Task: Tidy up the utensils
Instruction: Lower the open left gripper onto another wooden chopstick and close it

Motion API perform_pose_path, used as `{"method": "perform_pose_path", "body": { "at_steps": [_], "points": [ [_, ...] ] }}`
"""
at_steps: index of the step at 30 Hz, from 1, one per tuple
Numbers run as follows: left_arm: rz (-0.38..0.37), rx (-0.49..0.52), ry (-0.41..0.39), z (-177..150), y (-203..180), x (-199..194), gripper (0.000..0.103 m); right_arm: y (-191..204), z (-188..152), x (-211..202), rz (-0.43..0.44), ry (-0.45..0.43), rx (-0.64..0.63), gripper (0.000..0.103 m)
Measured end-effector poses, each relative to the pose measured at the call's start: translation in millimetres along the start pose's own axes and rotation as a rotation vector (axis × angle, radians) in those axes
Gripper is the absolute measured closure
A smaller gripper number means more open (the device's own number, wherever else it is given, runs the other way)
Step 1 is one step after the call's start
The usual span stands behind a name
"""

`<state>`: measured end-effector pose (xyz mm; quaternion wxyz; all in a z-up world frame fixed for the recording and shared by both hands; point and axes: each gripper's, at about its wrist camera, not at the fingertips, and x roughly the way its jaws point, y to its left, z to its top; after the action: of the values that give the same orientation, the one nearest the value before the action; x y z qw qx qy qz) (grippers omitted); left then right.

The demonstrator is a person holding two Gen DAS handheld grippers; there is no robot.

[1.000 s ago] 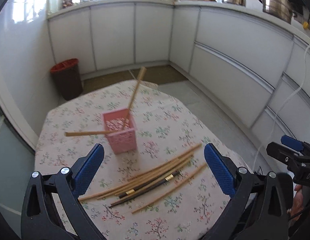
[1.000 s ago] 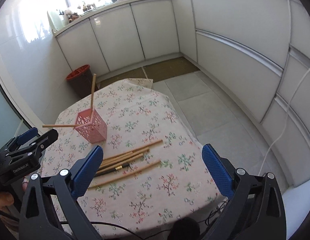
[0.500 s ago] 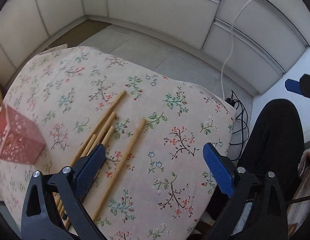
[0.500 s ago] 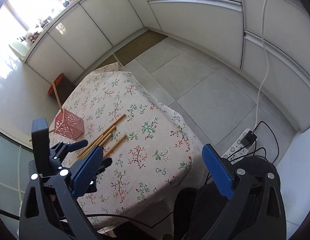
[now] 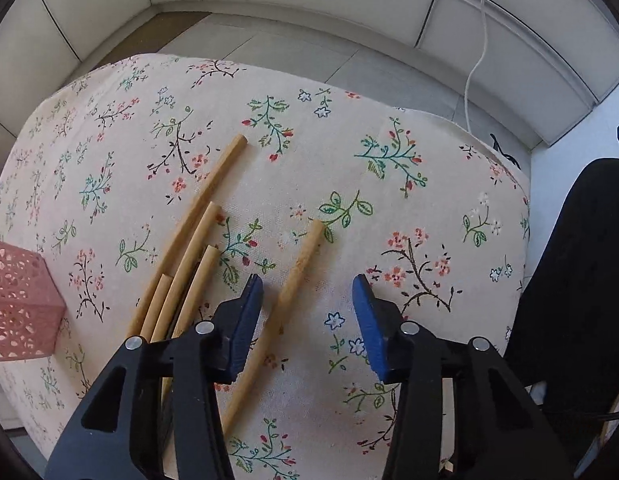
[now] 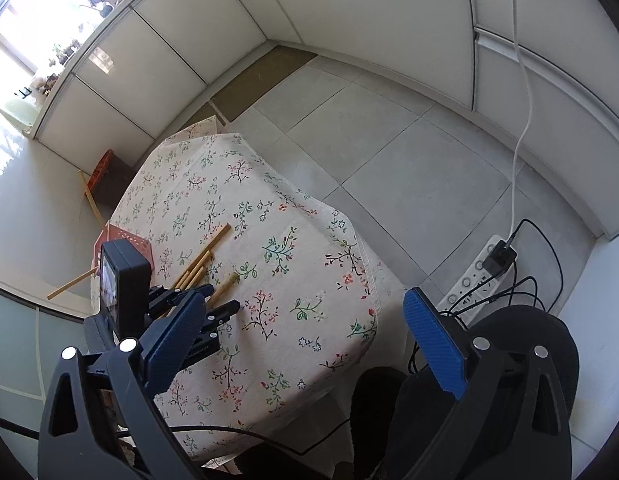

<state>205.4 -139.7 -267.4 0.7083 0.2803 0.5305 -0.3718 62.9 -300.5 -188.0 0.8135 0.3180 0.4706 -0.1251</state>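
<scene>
Pink basket point(image 6: 127, 242) holds two chopsticks point(image 6: 89, 196). Left hand-held gripper point(image 5: 307, 312) gapes over a loose chopstick point(image 5: 293, 280); right hand-held gripper point(image 6: 305, 332) gapes, empty.

Left gripper point(image 5: 307, 320) now low over lone chopstick point(image 5: 287, 300).

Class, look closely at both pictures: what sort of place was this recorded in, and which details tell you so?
Most likely a home kitchen: white base cabinets line the walls, the floor is tiled, and chopsticks lie on a floral tablecloth.
</scene>
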Motion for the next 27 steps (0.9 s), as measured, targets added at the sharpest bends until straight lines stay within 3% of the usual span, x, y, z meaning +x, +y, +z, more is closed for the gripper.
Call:
{"method": "perform_pose_path", "body": {
  "at_steps": [2,4,8,11,15,21,23,27],
  "points": [
    [-0.005,0.012,-0.011,2.0,-3.1,0.2,0.078,1.6,1.8,3.2,-0.011,-0.001,0.005,0.007],
    [0.006,0.041,-0.024,2.3,-7.5,0.5,0.087,1.2,4.7,6.6,-0.016,0.002,0.022,0.007],
    [0.014,0.034,-0.045,3.0,-8.8,2.0,0.095,-2.3,12.2,17.2,-0.026,0.022,0.065,0.007],
    [-0.016,-0.015,-0.084,-5.1,-2.1,-11.3,0.096,2.1,16.9,32.1,-0.040,0.062,0.081,0.007],
    [-0.037,-0.086,-0.199,-28.8,12.7,-62.3,0.096,25.1,22.1,64.1,-0.057,0.114,0.072,0.007],
    [0.025,-0.192,-0.410,-84.1,28.3,-152.9,0.096,78.4,34.7,132.1,-0.021,0.235,0.164,0.009],
    [0.035,-0.221,-0.488,-99.5,30.9,-179.3,0.096,95.4,38.6,154.0,-0.029,0.279,0.211,0.016],
    [0.055,-0.236,-0.596,-116.4,32.7,-212.2,0.096,122.3,45.6,191.9,-0.163,0.325,0.243,0.032]
  ]
}}
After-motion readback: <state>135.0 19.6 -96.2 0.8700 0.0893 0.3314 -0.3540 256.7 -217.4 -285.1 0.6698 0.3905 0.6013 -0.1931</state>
